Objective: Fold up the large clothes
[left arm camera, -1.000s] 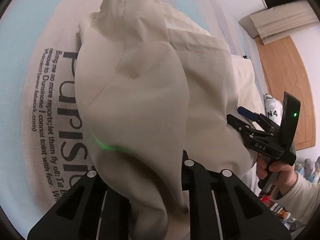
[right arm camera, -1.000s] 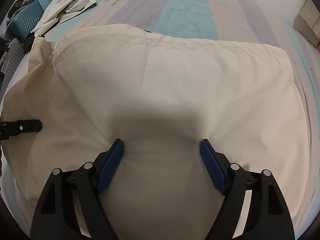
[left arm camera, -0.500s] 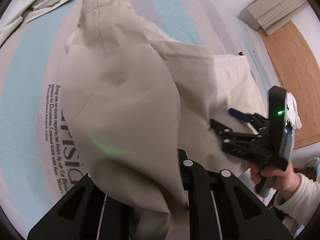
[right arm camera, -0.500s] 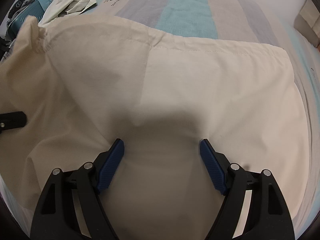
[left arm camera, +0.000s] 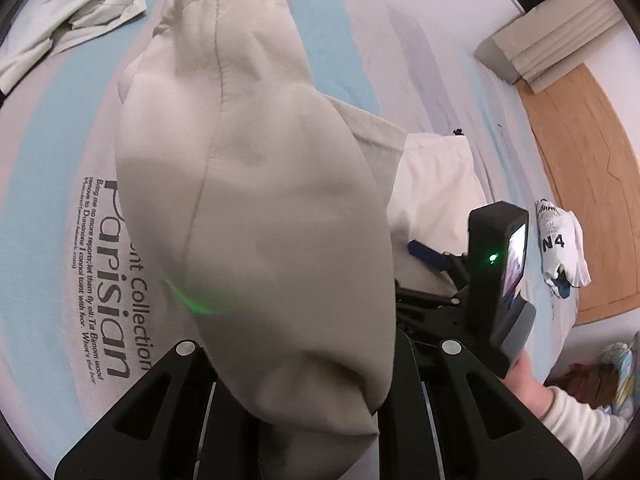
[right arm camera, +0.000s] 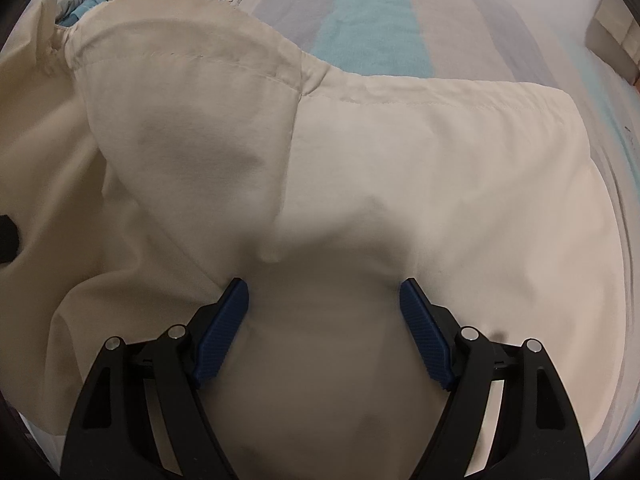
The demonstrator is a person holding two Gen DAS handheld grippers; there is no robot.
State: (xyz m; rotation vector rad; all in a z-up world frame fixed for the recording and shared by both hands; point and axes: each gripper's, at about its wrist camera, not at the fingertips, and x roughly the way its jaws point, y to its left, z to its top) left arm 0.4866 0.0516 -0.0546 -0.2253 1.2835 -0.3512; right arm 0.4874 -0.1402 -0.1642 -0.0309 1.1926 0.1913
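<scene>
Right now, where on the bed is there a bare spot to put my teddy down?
Bare striped bedsheet lies beyond the cream garment's far hem. More shows beside the printed lettering, short of the crumpled white cloth. The near middle is crowded: garment and both grippers.

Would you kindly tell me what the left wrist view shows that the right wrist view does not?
Only the left wrist view shows the printed bedsheet lettering, the wooden floor, a crumpled white garment and the person's hand. Only the right wrist view shows the right claw open, resting on flat fabric. Both show the beige garment and striped bedsheet.
</scene>
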